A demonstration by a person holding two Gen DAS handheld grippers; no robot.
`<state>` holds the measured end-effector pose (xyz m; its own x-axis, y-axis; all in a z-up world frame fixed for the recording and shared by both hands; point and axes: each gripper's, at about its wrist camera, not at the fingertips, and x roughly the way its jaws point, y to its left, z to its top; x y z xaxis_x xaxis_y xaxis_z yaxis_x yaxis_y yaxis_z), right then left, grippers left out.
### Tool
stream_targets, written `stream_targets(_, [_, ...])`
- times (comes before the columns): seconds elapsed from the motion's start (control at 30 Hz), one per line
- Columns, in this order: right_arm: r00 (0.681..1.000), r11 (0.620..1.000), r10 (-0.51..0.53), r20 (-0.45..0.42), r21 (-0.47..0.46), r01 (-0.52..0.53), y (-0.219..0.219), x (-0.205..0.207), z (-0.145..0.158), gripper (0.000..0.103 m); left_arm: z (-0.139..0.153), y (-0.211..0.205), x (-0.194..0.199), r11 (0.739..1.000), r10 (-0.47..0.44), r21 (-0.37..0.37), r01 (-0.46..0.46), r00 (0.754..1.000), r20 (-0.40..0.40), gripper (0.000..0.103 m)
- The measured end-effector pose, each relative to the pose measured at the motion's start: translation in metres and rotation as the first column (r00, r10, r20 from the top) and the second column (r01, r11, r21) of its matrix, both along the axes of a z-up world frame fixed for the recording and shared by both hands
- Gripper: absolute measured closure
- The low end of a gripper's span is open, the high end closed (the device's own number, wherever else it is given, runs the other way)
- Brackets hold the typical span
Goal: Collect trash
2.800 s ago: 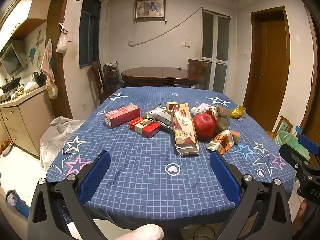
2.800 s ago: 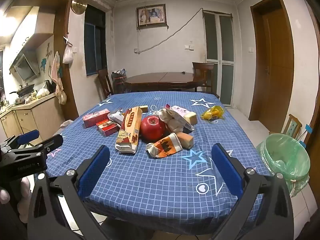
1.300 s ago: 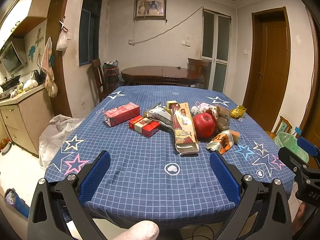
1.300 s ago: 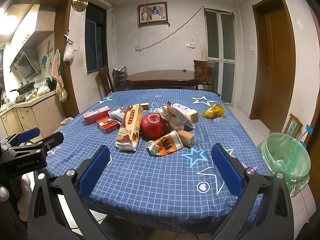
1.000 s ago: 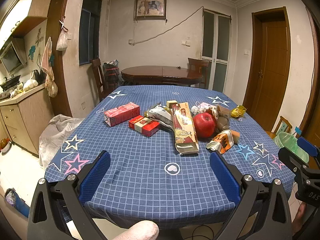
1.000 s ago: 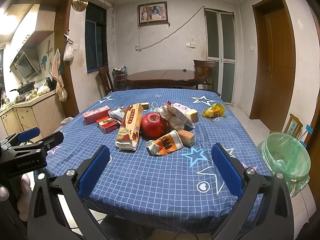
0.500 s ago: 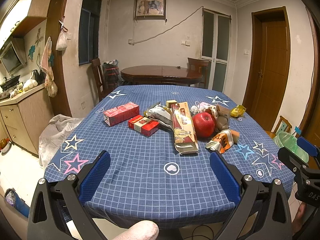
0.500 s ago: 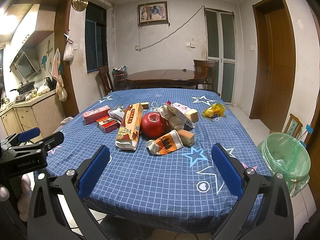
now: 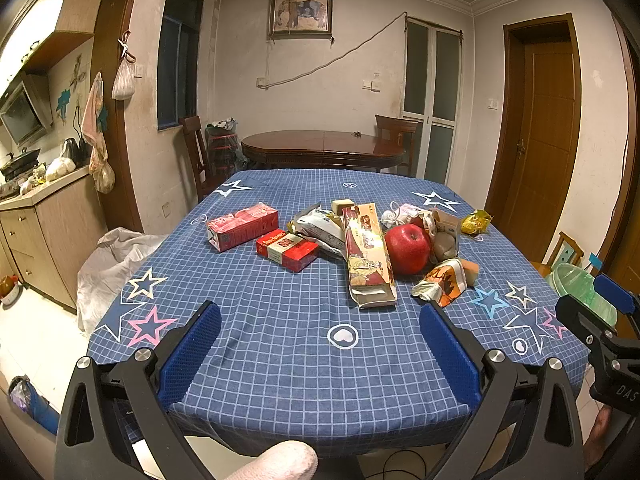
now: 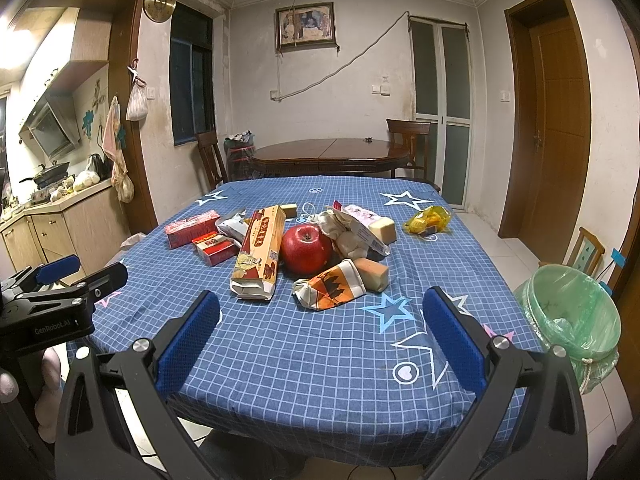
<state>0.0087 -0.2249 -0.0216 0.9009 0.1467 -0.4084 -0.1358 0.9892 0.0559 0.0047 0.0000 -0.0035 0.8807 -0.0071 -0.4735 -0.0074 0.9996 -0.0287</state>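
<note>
Almost nothing has changed over the last few seconds: the table with its blue star-print cloth sits in the same place in both views, and the litter on it has not shifted. Judging by that, collecting has not begun and every piece is yet to be picked up.

The left gripper hangs over the near edge of the table with its jaws spread wide and nothing between them; the right gripper is likewise wide open and empty.

The trash lies in a cluster at mid-table, well beyond both grippers: a long printed carton, a pink box, a red packet, an orange wrapper and a yellow wrapper set apart near the far right edge. A red apple sits among them (probably not trash).

The right wrist view shows the whole green-lined bin on the floor beside the table's right side; the left view catches only its rim. The left view alone shows the white cloth heaped on the floor.
</note>
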Motion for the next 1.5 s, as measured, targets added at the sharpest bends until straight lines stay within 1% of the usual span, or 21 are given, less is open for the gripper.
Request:
stream_targets(0.63, [1.0,1.0,0.007,-0.003,-0.002,-0.007,0.001,0.0,-0.002,0.005,-0.008,0.0,0.005,1.0,-0.004,-0.003,0.004,1.0,-0.018,0.004])
stream_targets(0.7, [1.0,1.0,0.025,-0.015,-0.002,-0.025,0.001,0.003,-0.006,0.005,-0.011,0.009,0.015,0.999,-0.01,-0.041,0.009,0.999,-0.031,0.004])
stream_targets(0.73, [0.999,0.999,0.042,-0.029,0.004,-0.041,0.0,0.007,-0.009,0.005,-0.014,0.015,0.025,0.998,-0.011,-0.068,0.008,0.999,-0.042,0.004])
stream_targets(0.77, [0.998,0.998,0.055,-0.043,0.014,-0.054,0.0,0.011,-0.011,0.005,-0.018,0.019,0.041,0.997,-0.024,-0.076,0.019,0.997,-0.076,0.004])
stream_targets(0.8, [0.993,0.996,0.083,-0.081,0.04,-0.08,-0.003,0.018,-0.017,0.005,-0.022,0.02,0.054,0.996,-0.051,-0.08,0.042,0.992,-0.116,0.004])
stream_targets(0.83, [0.99,0.995,0.093,-0.104,0.052,-0.088,-0.005,0.024,-0.02,0.005,-0.026,0.022,0.074,0.992,-0.092,-0.106,0.075,0.983,-0.157,0.004])
stream_targets(0.87, [0.988,0.994,0.096,-0.124,0.062,-0.089,-0.008,0.03,-0.024,0.005,-0.029,0.021,0.089,0.989,-0.113,-0.115,0.094,0.979,-0.171,0.004])
stream_targets(0.9, [0.987,0.994,0.093,-0.133,0.066,-0.085,-0.01,0.034,-0.028,0.005,-0.033,0.017,0.105,0.988,-0.128,-0.107,0.11,0.975,-0.184,0.004])
stream_targets(0.93, [0.986,0.994,0.091,-0.142,0.074,-0.081,-0.012,0.038,-0.03,0.005,-0.039,0.011,0.128,0.988,-0.141,-0.098,0.123,0.966,-0.215,0.004])
stream_targets(0.97, [0.984,0.993,0.094,-0.153,0.087,-0.081,-0.015,0.042,-0.032,0.005,-0.047,0.006,0.151,0.986,-0.151,-0.105,0.128,0.957,-0.249,0.004])
stream_targets(1.07, [0.967,0.984,0.119,-0.224,0.154,-0.085,-0.029,0.068,-0.047,0.005,-0.066,-0.007,0.203,0.983,-0.163,-0.132,0.127,0.935,-0.316,0.004])
stream_targets(1.13, [0.945,0.972,0.15,-0.29,0.22,-0.087,-0.039,0.091,-0.058,0.005,-0.079,-0.019,0.233,0.99,-0.135,-0.093,0.109,0.924,-0.357,0.004])
stream_targets(1.17, [0.933,0.962,0.168,-0.319,0.261,-0.084,-0.042,0.099,-0.062,0.006,-0.086,-0.022,0.244,0.99,-0.132,-0.09,0.106,0.919,-0.372,0.004])
stream_targets(1.2, [0.911,0.937,0.213,-0.354,0.339,-0.087,-0.047,0.112,-0.067,0.007,-0.089,-0.024,0.251,0.99,-0.136,-0.093,0.108,0.915,-0.381,0.004])
stream_targets(1.27, [0.89,0.909,0.266,-0.371,0.404,-0.103,-0.047,0.125,-0.069,0.012,-0.092,-0.029,0.26,0.987,-0.149,-0.111,0.115,0.915,-0.376,0.004])
stream_targets(1.33, [0.873,0.897,0.282,-0.397,0.431,-0.094,-0.043,0.141,-0.072,0.012,-0.093,-0.035,0.264,0.989,-0.139,-0.093,0.112,0.918,-0.372,0.006])
stream_targets(1.4, [0.863,0.887,0.286,-0.417,0.455,-0.074,-0.04,0.157,-0.074,0.012,-0.092,-0.04,0.264,0.989,-0.144,-0.091,0.119,0.921,-0.361,0.013])
stream_targets(1.47, [0.855,0.892,0.256,-0.452,0.45,-0.03,-0.035,0.174,-0.077,0.012,-0.094,-0.04,0.267,0.984,-0.169,-0.121,0.133,0.916,-0.364,0.022])
stream_targets(1.5, [0.853,0.893,0.248,-0.46,0.451,-0.017,-0.033,0.178,-0.079,0.012,-0.095,-0.04,0.268,0.98,-0.184,-0.141,0.141,0.912,-0.367,0.024])
